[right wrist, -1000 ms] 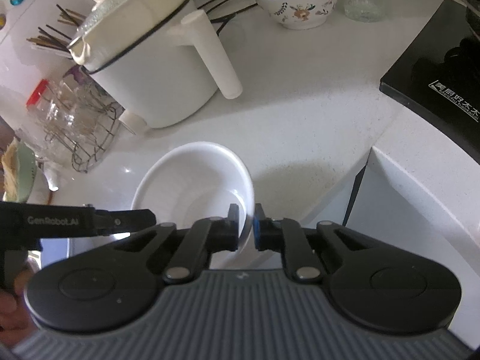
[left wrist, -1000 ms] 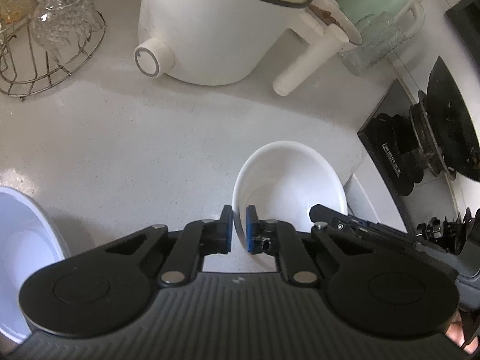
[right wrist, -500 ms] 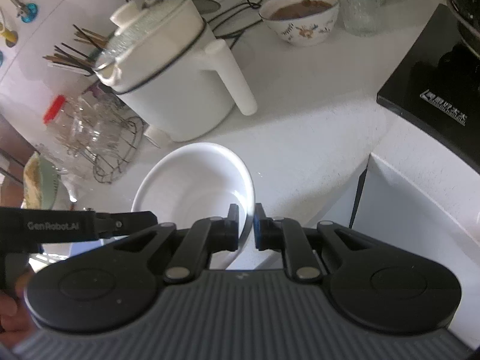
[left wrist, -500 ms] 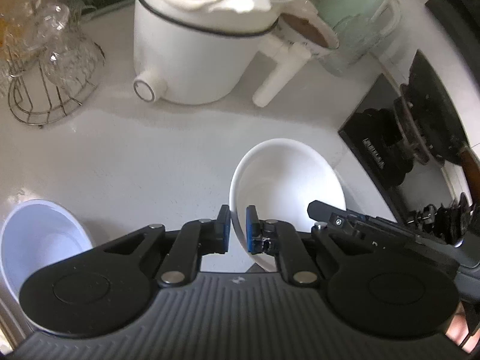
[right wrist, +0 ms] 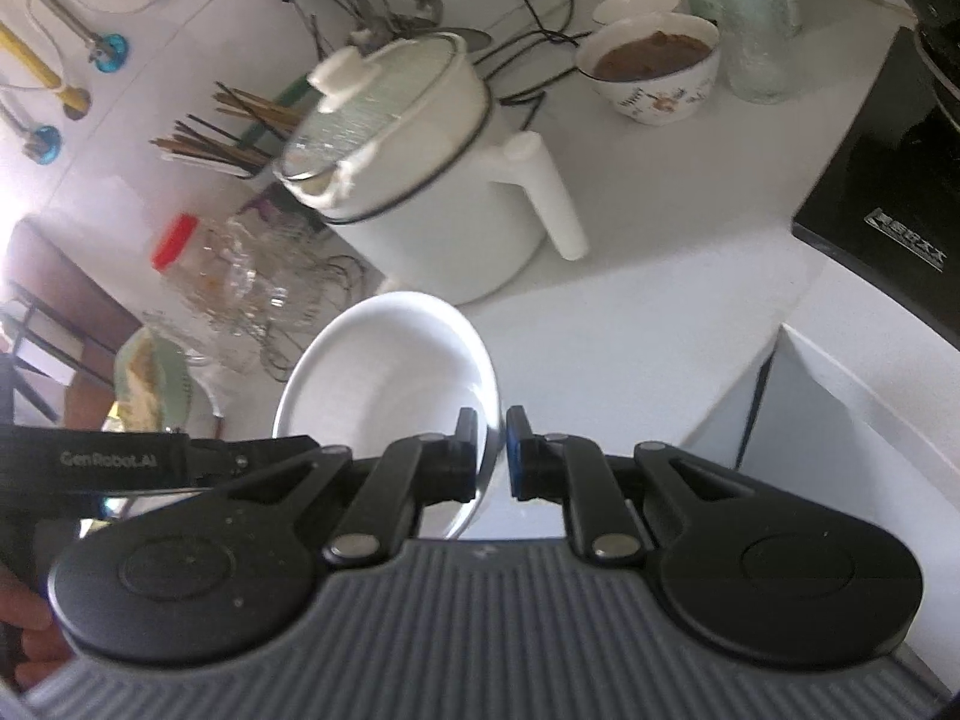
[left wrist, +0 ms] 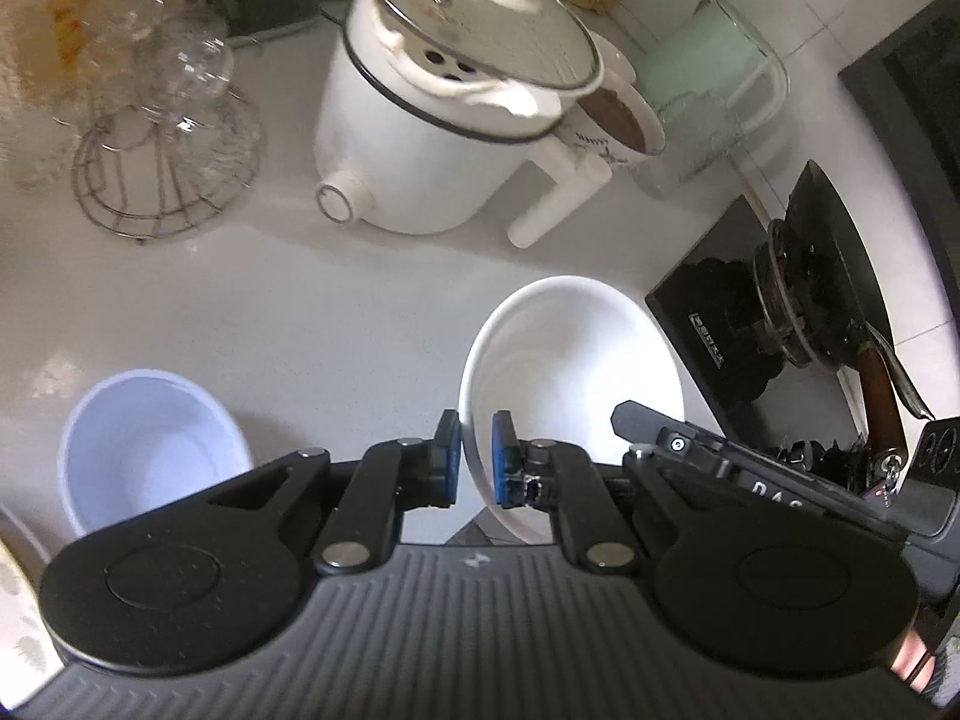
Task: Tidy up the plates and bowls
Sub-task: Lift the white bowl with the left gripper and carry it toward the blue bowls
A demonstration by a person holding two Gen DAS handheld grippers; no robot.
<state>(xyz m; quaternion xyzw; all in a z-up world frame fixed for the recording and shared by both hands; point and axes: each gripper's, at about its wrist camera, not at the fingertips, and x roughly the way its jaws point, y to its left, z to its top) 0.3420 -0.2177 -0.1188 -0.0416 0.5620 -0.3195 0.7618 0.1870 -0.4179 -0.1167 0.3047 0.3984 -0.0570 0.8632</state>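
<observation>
While clamped at opposite edges by both tools, white bowl (left wrist: pixel 570 372) held up off the table (left wrist: pixel 300 312), tilted, open side facing the cameras. Left gripper (left wrist: pixel 476 459) nearly closed, its blue pads (left wrist: pixel 503 468) pinching the bowl's left rim, one pad outside and one inside. Right gripper (right wrist: pixel 493 450) likewise narrowed to a slit around the bowl's right rim, with the same bowl (right wrist: pixel 390 384) filling the space just ahead of its fingers. Right tool's black body visible beside the bowl in the left wrist view; left tool's arm, lettered GenRobot.AI, crossing the lower left of the right wrist view. Pale lavender bowl (left wrist: pixel 144 438) sitting upright on the table down to the left, well apart from the held bowl. Farther back on the table, white electric pot (left wrist: pixel 444 138) with glass lid and straight handle; wire rack (left wrist: pixel 162 180) of clear glassware to its left; patterned bowl of brown food (right wrist: pixel 654 69) and ribbed glass pitcher (right wrist: pixel 762 12) behind it to the right. Black cooktop (left wrist: pixel 720 336) along the right edge, near the held bowl.
</observation>
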